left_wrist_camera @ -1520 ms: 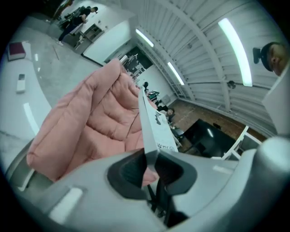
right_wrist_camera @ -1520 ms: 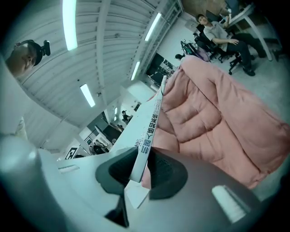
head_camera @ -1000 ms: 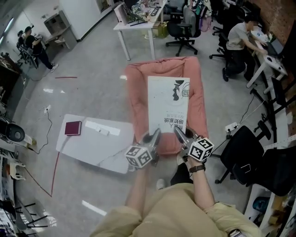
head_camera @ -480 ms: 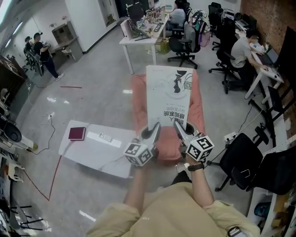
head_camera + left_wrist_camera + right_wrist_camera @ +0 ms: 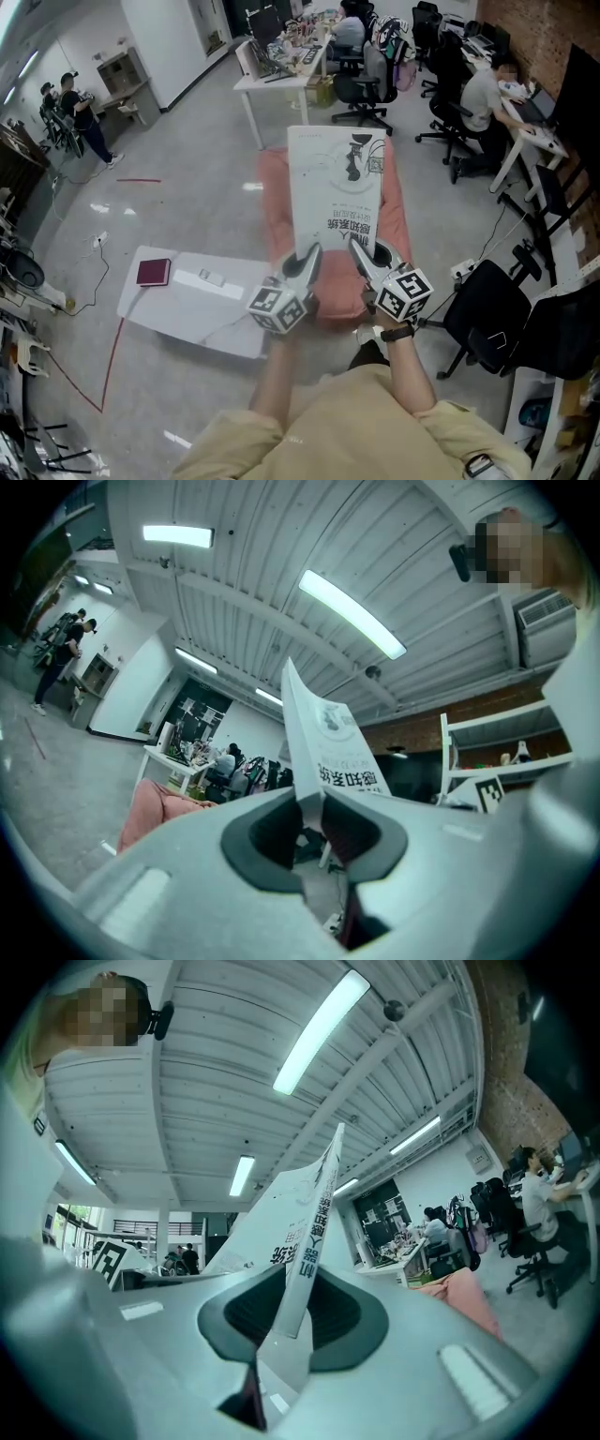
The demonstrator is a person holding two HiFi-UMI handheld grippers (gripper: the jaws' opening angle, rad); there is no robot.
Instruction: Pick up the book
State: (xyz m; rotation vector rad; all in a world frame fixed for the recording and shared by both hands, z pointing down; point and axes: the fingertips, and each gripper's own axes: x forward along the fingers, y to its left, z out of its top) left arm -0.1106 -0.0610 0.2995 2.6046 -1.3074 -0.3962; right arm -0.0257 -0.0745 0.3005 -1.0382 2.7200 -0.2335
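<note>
White book (image 5: 336, 187), near edge clamped by left gripper (image 5: 302, 266) and right gripper (image 5: 367, 264), jaws of each pressed onto it. Only the gripper views show the thin edge pinched between the pads; only the head view shows the cover raised over the pink cushion (image 5: 273, 211). Grey floor lies bare left of the cushion; a black office chair (image 5: 487, 314) stands to its right. Cover printed with black Chinese characters.

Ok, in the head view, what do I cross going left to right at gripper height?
From the left: maroon notebook → left gripper → right gripper → black chair. The book, clamped by both, spans the two, so it has no place of its own in the order.
</note>
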